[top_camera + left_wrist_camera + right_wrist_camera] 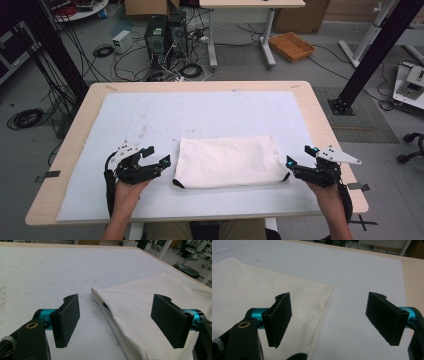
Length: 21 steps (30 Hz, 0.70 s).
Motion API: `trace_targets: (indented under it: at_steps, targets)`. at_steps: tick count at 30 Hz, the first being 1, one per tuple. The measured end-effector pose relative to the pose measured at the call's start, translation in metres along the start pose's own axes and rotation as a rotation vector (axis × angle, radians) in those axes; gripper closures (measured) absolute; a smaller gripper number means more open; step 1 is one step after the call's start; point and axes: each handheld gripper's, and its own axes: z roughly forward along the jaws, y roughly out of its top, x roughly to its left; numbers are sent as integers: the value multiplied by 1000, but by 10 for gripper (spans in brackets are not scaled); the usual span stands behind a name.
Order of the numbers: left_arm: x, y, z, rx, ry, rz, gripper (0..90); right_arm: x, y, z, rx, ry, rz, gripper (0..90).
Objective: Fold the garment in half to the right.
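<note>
On the desk [320, 107] lies a large white mat [200, 115] that covers most of the top, leaving a bare wooden strip along each edge. No brand, label or readable writing shows on the mat, the cloth or the grippers.

At the left, near the front-left corner of the desk, the person's left hand [127, 192] holds the left gripper [157, 156]. Its jaws stand wide apart and released, with nothing pressed between them. In the left gripper view the left gripper [120, 322] looks along the mat, and the folded cloth's [155, 305] left edge runs up between the two black pads without touching either; the layers of the fold show as a dark slit at that edge.

In the middle, toward the front edge of the desk, the folded cloth [230, 161] lies flat on the mat, a cream-white rectangle with dark trim peeking out at its two front corners. It sits between the two grippers, just beside each.

At the right, near the front-right corner, the right hand [327, 192] holds the right gripper [301, 156], its jaws likewise spread and released, holding nothing. In the right gripper view the right gripper [329, 322] hangs over the cloth's [262, 290] right edge, which runs between the pads, one pad over the cloth and the other over bare mat [362, 277].
</note>
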Motion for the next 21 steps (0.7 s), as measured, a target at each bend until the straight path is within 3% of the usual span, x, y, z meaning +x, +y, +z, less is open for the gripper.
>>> trace_targets:
  at_steps: [6, 10, 11, 12, 14, 21]
  targets:
    - [-9, -8, 2, 55, 11, -12, 232, 1, -2, 3, 7, -1, -12, 209]
    - [-18, -19, 5, 132, 37, 0, 233, 5, -3, 6, 18, 9, -24, 209]
    - [-18, -19, 5, 132, 37, 0, 233, 5, -3, 6, 18, 9, -24, 209]
    - [-22, -23, 9, 167, 52, 6, 233, 6, -3, 7, 20, 11, -24, 209]
    - [-25, -27, 11, 198, 73, 17, 272, 8, -4, 8, 28, 11, -32, 209]
    - [-30, -34, 13, 242, 72, 41, 329, 10, -4, 10, 32, 15, -39, 209]
